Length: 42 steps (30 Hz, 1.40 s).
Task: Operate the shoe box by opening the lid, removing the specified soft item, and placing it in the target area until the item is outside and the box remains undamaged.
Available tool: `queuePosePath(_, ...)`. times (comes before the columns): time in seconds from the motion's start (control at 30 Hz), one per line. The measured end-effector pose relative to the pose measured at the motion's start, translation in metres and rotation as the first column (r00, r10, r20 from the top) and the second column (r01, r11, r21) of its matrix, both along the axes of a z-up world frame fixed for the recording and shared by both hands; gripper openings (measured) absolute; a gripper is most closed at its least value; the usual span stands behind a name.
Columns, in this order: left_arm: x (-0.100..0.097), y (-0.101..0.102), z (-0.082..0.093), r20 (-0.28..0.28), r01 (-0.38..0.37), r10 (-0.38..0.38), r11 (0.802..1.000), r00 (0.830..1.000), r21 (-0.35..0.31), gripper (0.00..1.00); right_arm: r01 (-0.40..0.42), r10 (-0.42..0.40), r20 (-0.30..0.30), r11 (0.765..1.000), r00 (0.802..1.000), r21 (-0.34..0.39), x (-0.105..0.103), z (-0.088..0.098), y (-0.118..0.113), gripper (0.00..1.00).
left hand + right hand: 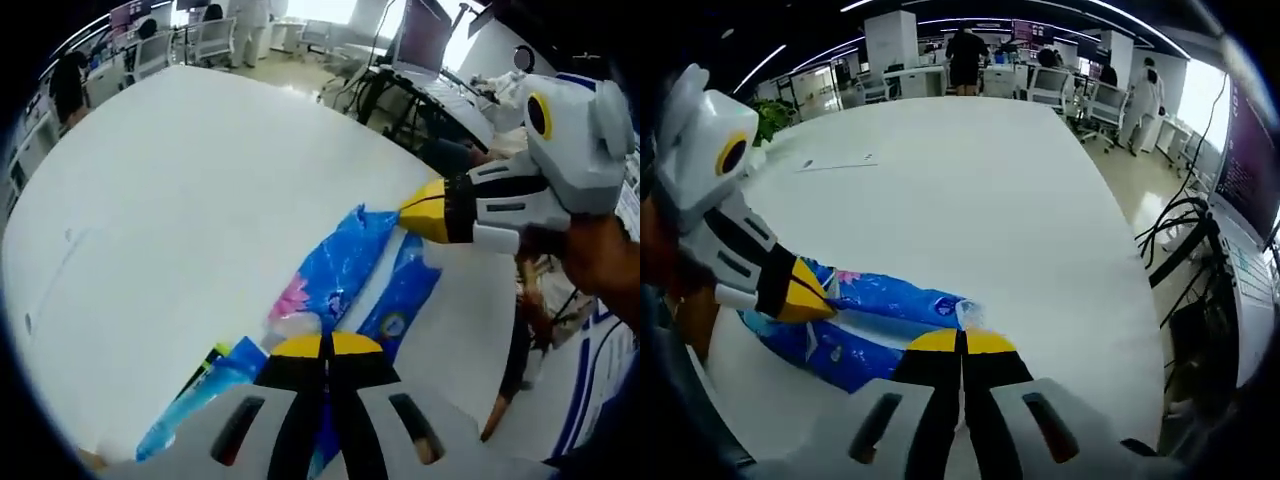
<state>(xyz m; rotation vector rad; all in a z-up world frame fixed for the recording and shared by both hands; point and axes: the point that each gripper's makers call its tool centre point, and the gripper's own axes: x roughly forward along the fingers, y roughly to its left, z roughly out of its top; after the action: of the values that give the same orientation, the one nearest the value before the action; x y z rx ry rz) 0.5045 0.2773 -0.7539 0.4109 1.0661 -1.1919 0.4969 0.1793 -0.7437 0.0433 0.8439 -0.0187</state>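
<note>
- The soft item, a blue plastic pack with pink and white print, is lying stretched out on the white bench, near the bench's edge; in the right gripper view the same pack is showing as two long blue folds lying side by side.
- The left gripper is sitting at one end of the pack with its yellow-tipped fingers pressed together, no gap showing between them, and the blue film is running in under the tips, so they are pinching the pack.
- In the right gripper view, that left gripper is coming in from the left, its yellow tip touching the pack's end.
- The right gripper is sitting at the opposite end of the pack, fingers likewise closed flat against each other, with the crumpled pale end of the film meeting the tips.
- In the left gripper view, the right gripper is coming in from the right, its yellow tip meeting the pack's far corner, and a person's hand is holding its body.
- Beyond the bench, office chairs, desks with monitors and bundles of cables are showing, and people are standing in the background.
</note>
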Motion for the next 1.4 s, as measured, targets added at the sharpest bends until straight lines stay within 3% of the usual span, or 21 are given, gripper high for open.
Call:
queuePosePath(0.47,0.001,-0.002,-0.005,0.009,-0.013,0.013,1.000,1.000,-0.011,0.01,-0.008,0.008,-0.018,1.000,1.000,0.012,-0.003,-0.016,0.000,0.00)
queuePosePath(0.73,-0.001,0.000,0.000,0.051,0.006,-0.005,1.000,0.999,-0.024,0.19,-0.011,0.011,0.027,1.000,1.000,-0.007,0.000,-0.006,0.005,0.16)
queuePosePath(0.9,0.003,0.005,0.007,0.097,0.007,-0.004,0.999,0.995,-0.033,0.39,-0.017,0.017,0.041,1.000,0.999,-0.010,-0.001,-0.001,0.008,0.20)
queuePosePath(1.07,0.006,0.007,0.016,0.119,-0.001,0.010,0.997,0.993,-0.083,0.46,-0.014,0.015,0.048,1.000,0.999,-0.016,-0.006,0.002,0.012,0.22)
queuePosePath(1.4,0.011,0.011,0.033,0.141,-0.017,0.033,0.993,0.989,-0.114,0.43,0.001,0.002,0.072,0.999,0.997,-0.034,-0.014,0.019,0.012,0.23)
